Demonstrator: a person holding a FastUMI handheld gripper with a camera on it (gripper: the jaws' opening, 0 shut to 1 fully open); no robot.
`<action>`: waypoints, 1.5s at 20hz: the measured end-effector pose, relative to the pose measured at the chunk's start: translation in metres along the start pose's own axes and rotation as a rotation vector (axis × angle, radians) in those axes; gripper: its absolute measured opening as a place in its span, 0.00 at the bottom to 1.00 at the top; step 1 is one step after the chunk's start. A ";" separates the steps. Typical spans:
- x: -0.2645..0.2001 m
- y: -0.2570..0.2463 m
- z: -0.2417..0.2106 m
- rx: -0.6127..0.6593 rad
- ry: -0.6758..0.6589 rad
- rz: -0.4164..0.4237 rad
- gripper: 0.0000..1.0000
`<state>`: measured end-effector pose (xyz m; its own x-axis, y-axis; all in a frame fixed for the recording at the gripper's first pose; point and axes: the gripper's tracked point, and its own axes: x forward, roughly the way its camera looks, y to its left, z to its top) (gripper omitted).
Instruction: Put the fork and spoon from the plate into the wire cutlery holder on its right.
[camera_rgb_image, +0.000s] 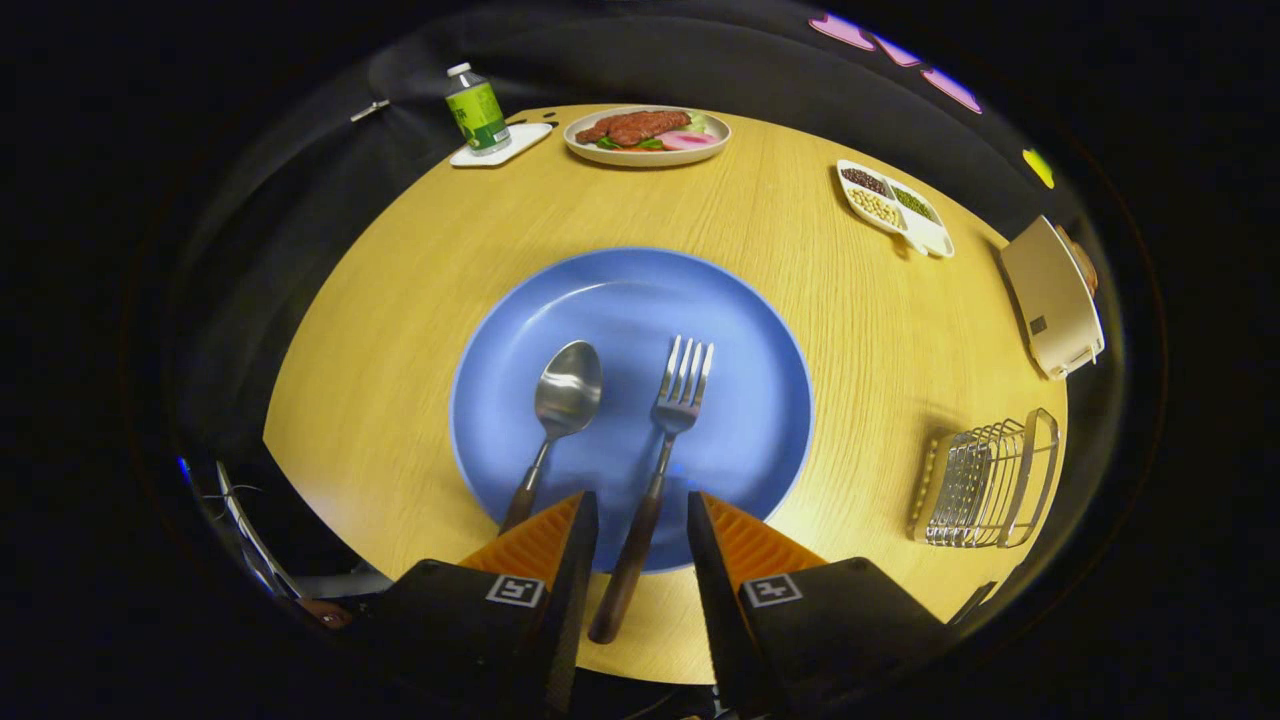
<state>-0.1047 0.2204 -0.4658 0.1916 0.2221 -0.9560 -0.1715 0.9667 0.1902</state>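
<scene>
- The gripper (642, 505) hangs over the near rim of the plate, jaws released and parted, with the fork's brown handle lying in the gap below them, ungrasped as far as shows.
- One fork (664, 450) and one spoon (556, 420) lie side by side on the single blue plate (745, 330), spoon to the left.
- One wire cutlery holder (985, 482) sits on the wooden surface (400, 300) right of the plate.
- Beyond: one food dish (646, 133), one bottle (477, 110), one divided tray (893, 207) with three compartments.

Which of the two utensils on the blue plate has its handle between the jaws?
The fork: its handle runs between the open jaws of the gripper. The spoon lies beside it, its handle outside them.
</scene>
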 end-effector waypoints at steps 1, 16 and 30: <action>0.007 -0.003 -0.003 0.007 0.015 -0.014 0.53; -0.071 -0.029 0.042 0.092 -0.060 0.102 0.08; -0.177 -0.205 -0.015 -0.021 0.255 0.063 0.08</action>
<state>-0.1182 -0.0189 -0.3392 -0.0690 0.2394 -0.9685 -0.1963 0.9485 0.2485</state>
